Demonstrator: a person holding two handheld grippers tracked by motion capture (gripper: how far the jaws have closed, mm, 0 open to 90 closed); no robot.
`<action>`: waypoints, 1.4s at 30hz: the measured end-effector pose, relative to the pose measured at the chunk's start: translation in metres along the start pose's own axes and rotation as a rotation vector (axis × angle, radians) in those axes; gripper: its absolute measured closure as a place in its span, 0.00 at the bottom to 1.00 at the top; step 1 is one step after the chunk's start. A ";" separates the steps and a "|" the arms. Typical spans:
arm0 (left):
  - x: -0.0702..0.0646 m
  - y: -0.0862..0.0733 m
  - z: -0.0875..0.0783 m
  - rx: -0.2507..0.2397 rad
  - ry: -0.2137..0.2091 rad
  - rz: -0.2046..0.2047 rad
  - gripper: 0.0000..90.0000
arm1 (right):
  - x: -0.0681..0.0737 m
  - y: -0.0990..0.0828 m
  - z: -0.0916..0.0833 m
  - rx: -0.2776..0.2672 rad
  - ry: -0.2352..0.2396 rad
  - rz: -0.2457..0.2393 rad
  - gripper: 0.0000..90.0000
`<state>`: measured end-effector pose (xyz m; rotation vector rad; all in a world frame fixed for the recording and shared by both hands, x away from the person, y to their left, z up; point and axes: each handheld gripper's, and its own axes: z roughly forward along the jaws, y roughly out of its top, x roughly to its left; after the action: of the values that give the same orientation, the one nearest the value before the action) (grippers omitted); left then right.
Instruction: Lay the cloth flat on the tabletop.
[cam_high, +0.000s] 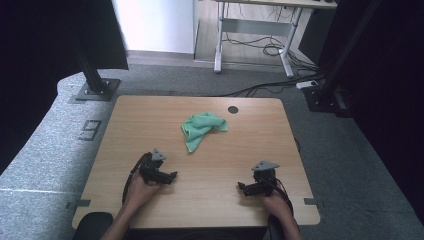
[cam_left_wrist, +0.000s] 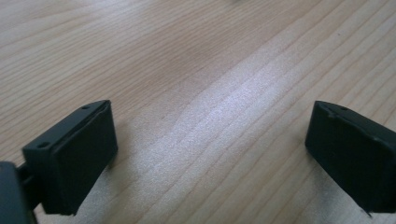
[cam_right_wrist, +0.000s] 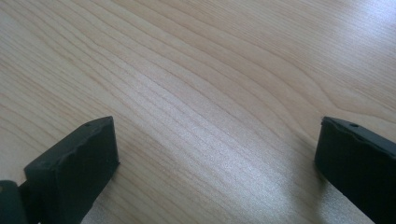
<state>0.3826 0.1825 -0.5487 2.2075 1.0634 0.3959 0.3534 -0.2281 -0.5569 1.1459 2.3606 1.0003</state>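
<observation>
Pale wood table (cam_high: 150, 120) carries one crumpled green cloth (cam_high: 202, 128) past the middle, well apart from your hands at the near edge. Your left gripper (cam_high: 171, 176) and right gripper (cam_high: 242, 187) both have jaws spread wide with nothing between them. Reach forward, come down on a raised fold, and close on fabric rather than scraping the wood.

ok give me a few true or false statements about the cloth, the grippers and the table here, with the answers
1. The green cloth lies crumpled on the wooden table, toward its far side. True.
2. The left gripper is clamped on the cloth. False: its jaws stand open over bare wood, apart from the cloth.
3. The right gripper has its jaws open with nothing between them. True.
4. The cloth is folded into a neat square. False: it is bunched up, with one corner trailing toward the person.
5. A round dark hole sits in the tabletop just beyond the cloth. True.
</observation>
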 end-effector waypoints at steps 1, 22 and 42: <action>0.000 0.000 0.000 0.000 0.000 0.000 0.03 | 0.000 0.000 0.000 0.000 0.000 0.000 0.00; -0.001 0.001 0.002 0.003 0.004 -0.004 0.02 | 0.000 0.000 0.000 0.000 0.000 0.000 0.00; -0.007 0.011 0.005 0.014 -0.007 0.017 0.06 | 0.000 0.000 0.000 0.000 0.000 0.000 0.00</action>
<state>0.3874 0.1703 -0.5455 2.2301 1.0466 0.3892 0.3535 -0.2281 -0.5569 1.1461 2.3605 1.0011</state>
